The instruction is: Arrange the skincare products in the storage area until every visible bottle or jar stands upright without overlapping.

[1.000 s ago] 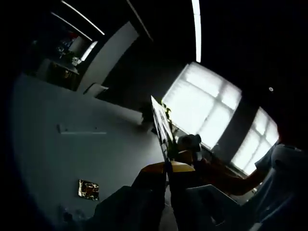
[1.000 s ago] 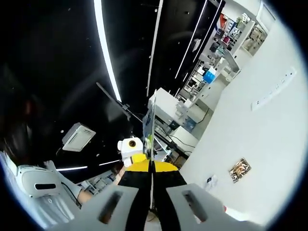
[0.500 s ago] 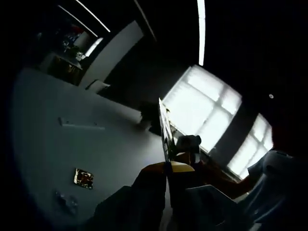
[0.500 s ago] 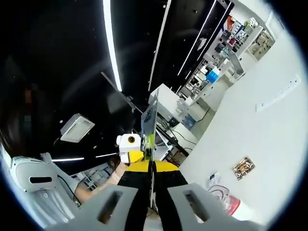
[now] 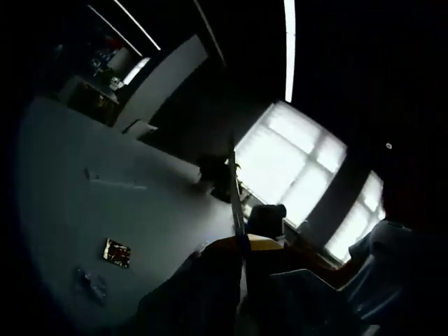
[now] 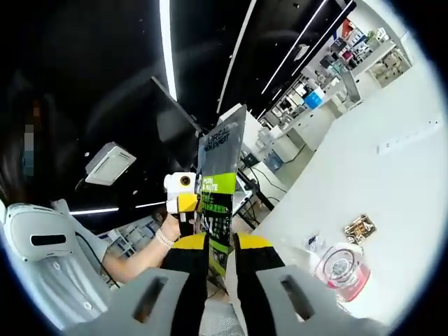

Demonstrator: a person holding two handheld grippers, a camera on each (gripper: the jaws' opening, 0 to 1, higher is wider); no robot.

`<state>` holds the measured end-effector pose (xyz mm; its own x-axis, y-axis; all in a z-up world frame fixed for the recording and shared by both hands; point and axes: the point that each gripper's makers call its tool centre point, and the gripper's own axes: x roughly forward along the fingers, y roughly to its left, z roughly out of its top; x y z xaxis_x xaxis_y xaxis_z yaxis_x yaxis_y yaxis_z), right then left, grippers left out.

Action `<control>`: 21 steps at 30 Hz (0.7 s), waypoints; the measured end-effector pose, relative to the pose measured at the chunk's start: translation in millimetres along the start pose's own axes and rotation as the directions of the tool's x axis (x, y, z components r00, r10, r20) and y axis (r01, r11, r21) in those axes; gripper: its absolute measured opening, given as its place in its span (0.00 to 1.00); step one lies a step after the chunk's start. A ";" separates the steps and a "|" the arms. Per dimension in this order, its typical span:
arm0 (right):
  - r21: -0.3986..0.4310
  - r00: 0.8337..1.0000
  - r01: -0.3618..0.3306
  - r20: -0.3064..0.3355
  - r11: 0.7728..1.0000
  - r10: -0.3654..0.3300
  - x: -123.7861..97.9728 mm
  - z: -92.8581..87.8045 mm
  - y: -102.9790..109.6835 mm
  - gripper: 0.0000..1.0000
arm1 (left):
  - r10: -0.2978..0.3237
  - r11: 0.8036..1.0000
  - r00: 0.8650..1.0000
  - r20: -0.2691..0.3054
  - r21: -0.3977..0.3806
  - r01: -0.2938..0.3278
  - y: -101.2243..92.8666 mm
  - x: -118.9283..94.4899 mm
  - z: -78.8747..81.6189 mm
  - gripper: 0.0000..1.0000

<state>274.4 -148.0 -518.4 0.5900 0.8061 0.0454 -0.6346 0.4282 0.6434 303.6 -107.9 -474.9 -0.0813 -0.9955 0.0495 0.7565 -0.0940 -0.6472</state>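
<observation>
A flat dark L'Oreal packet [image 6: 219,183] with a green band stands face-on between my right gripper's [image 6: 213,260] parted jaws. In the left gripper view the same packet [image 5: 236,199] shows edge-on as a thin blade, with my left gripper [image 5: 243,260] shut on it. The left gripper [image 6: 180,194], white and yellow and held by a person's hand, sits at the packet's left edge in the right gripper view. The right gripper [image 5: 268,218] shows just right of the packet in the left gripper view. A clear jar with a pink base [image 6: 341,270] stands on the white table [image 6: 381,185].
A small gold-patterned sachet [image 6: 360,228] and a small clear item [image 6: 312,243] lie on the table beyond the jar. The sachet [image 5: 117,252] also shows in the dim left gripper view. A person in a light sleeve [image 6: 49,245] is at the left. Shelves line the far wall.
The right gripper's jaws have parted, and the packet now faces its camera instead of standing edge-on. The jar has come into the right gripper view. The left gripper keeps its hold.
</observation>
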 end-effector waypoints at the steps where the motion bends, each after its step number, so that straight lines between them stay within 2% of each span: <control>1: 0.002 1.000 -0.009 -0.004 1.000 0.009 1.0 -1.8 2.1 0.14 | -0.007 1.000 1.000 0.007 -0.003 0.007 -1.3 -0.2 0.8 0.00; 8: 0.042 0.999 -0.047 0.011 0.998 0.047 1.6 -9.2 14.8 0.07 | -0.009 1.000 0.999 0.034 -0.020 0.009 -1.1 -5.9 1.8 0.00; 21: 0.105 0.995 -0.096 0.008 0.990 0.095 2.4 -24.0 26.2 0.01 | 0.011 0.995 0.999 0.041 -0.101 -0.006 10.1 -16.0 -16.3 0.00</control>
<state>247.1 -125.0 -519.7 0.5307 0.8401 0.1126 -0.6324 0.3040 0.7125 301.9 -92.7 -494.6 -0.0464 -0.9962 0.0741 0.6879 -0.0856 -0.7207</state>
